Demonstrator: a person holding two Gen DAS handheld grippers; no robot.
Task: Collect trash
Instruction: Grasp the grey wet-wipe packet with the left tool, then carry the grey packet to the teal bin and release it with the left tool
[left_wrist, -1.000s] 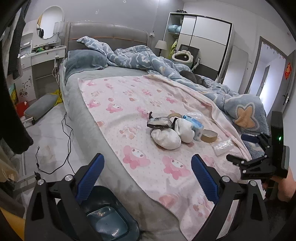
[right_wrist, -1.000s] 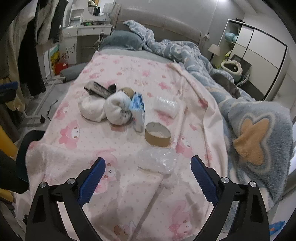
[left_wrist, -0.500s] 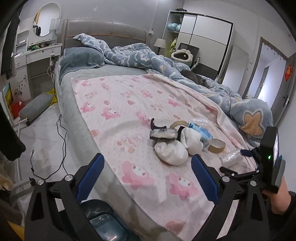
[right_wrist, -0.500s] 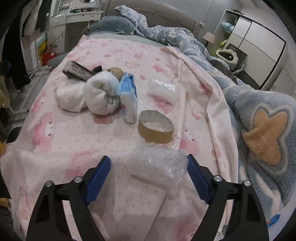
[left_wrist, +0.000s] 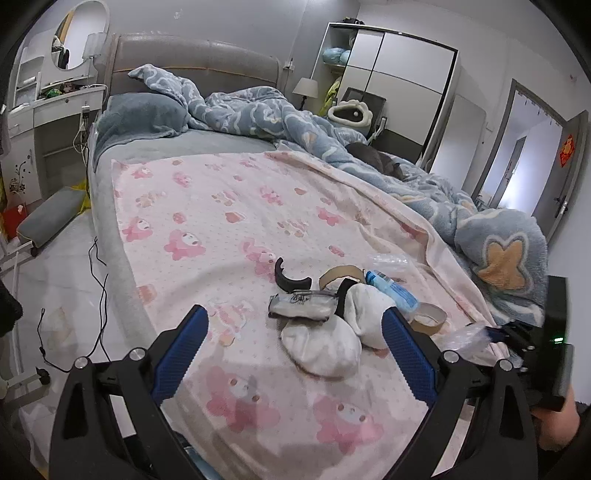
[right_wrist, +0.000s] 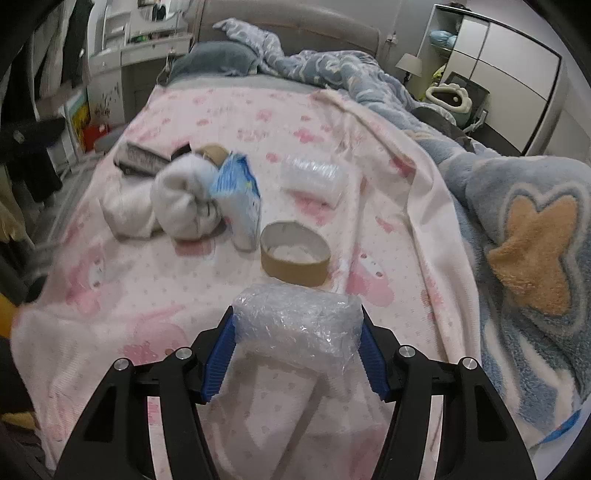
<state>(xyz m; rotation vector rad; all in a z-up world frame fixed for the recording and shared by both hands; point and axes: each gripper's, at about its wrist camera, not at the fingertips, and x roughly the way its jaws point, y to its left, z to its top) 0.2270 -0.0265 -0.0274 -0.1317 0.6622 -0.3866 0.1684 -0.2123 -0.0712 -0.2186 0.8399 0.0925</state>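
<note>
Right tongs (right_wrist: 297, 354) squeezing the wrap (right_wrist: 297, 326) low on the bed (right_wrist: 122, 317), just before the ring (right_wrist: 294, 253). Left tongs (left_wrist: 295, 350) gaping wide apart, hanging over socks (left_wrist: 325, 345).

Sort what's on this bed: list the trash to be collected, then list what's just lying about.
Trash for the job:
- crumpled clear plastic wrap, between the right gripper pads
- empty cardboard tape ring
- blue-and-white packet
- clear plastic bag

Just lying about:
- white rolled socks
- pink blanket
- blue duvet
- left gripper, open, holding nothing
</note>
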